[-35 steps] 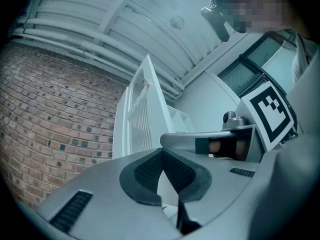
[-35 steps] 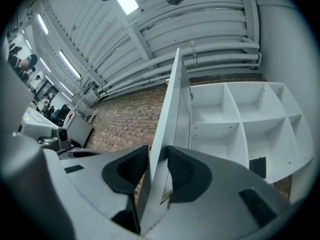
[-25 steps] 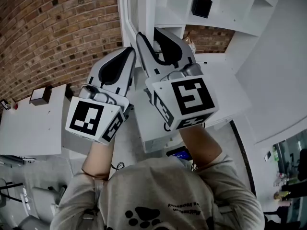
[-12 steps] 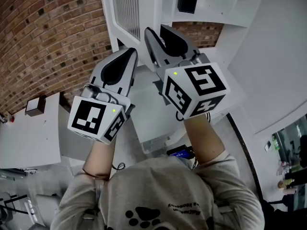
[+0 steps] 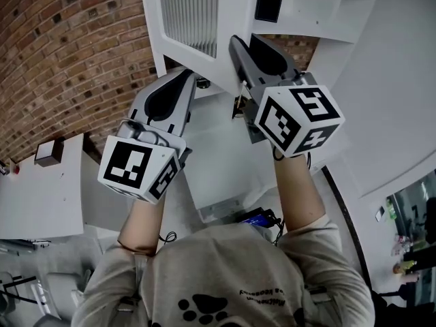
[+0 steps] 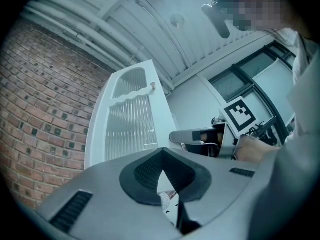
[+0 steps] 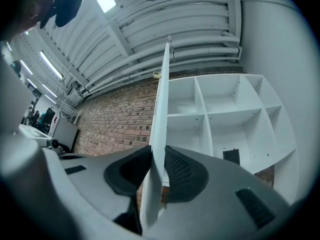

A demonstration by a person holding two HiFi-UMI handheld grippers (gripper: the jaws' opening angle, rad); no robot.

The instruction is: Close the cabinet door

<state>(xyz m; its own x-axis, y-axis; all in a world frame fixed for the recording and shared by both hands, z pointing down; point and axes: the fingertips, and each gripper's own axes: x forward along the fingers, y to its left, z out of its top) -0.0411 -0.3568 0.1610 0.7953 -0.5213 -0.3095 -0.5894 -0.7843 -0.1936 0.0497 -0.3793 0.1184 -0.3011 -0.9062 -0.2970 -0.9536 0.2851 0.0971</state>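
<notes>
The white cabinet door (image 5: pixel 184 12), with a ribbed glass pane, stands ajar in front of the open white shelf unit (image 5: pixel 310 9). My right gripper (image 5: pixel 244 43) is shut on the door's free edge (image 7: pixel 161 109), which runs up between the two pads. Its jaws have just been closing, with that edge between them. Just left of it and in front of the door's face (image 6: pixel 130 119), my left gripper (image 5: pixel 186 77) is shut with nothing in it, its tips meeting (image 6: pixel 161 154).
A black box (image 5: pixel 268 5) sits in one cubby of the shelf unit (image 7: pixel 220 114). A brick wall (image 5: pixel 68 46) runs along the left. A white counter (image 5: pixel 218 162) lies below the grippers, and a white table (image 5: pixel 41 196) with a dark box is at the far left.
My right gripper has moved to the right with the door's edge between its jaws. The door has swung, and more of its face shows. The left gripper has shifted only a little.
</notes>
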